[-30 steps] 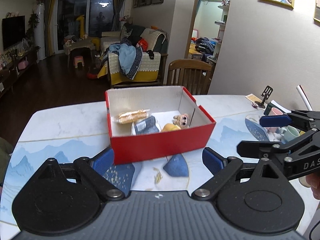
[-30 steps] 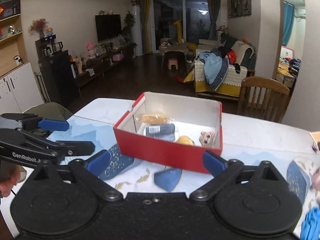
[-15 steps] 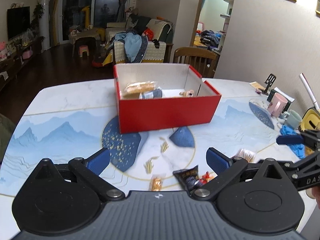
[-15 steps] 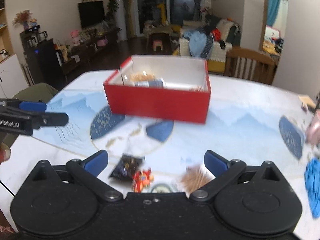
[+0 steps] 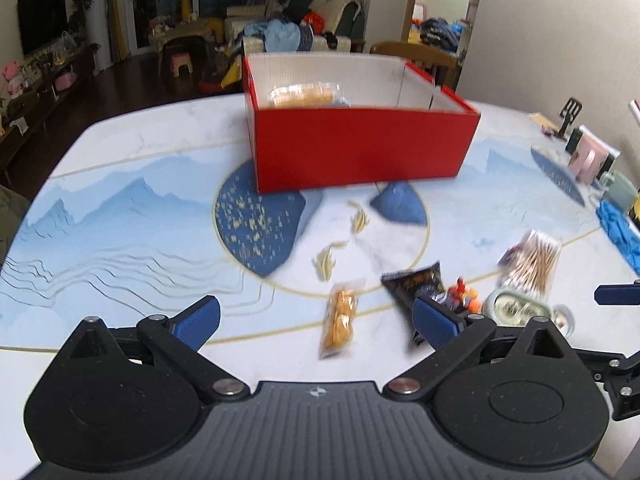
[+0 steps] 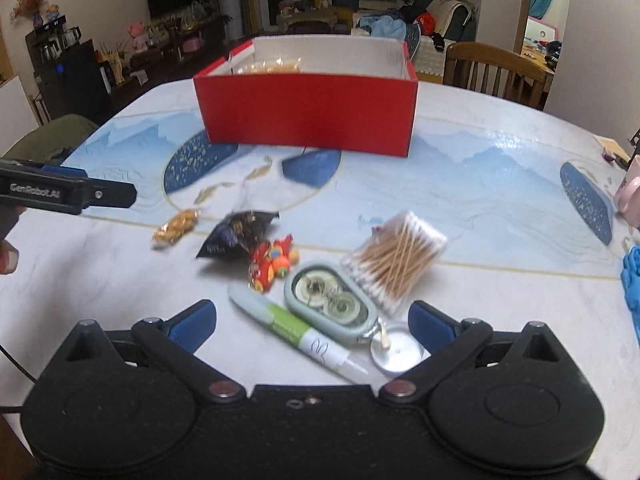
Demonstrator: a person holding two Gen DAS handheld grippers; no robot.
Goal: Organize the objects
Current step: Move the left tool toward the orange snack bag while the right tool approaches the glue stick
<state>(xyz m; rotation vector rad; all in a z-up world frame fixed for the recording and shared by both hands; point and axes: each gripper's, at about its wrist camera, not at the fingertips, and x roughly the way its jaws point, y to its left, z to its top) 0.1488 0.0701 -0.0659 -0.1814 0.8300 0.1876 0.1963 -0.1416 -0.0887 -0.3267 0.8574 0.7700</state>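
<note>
A red box [image 5: 360, 148] [image 6: 308, 116] stands at the table's middle with a snack bag [image 5: 304, 95] inside. Loose items lie on the near side: an orange snack packet [image 5: 340, 316] [image 6: 176, 228], a dark packet [image 5: 416, 284] [image 6: 236, 232], a red toy [image 6: 274, 264], a cotton swab pack [image 6: 394, 256] [image 5: 530, 260], a green oval case [image 6: 330, 304], a green-and-white tube [image 6: 296, 328] and a small round tin [image 6: 394, 350]. My left gripper [image 5: 316, 322] is open above the orange packet. My right gripper [image 6: 312, 322] is open over the tube and case. Neither holds anything.
Pink and green mugs [image 5: 588, 160], a phone stand [image 5: 570, 114] and a blue cloth [image 5: 620, 232] crowd the table's right edge. A wooden chair [image 6: 494, 68] stands behind the table. A person's fingers [image 6: 8, 248] show at the left edge of the right wrist view.
Both grippers have come down and tilted toward the table's near side. The box has moved up in both views, and the loose items have come into sight.
</note>
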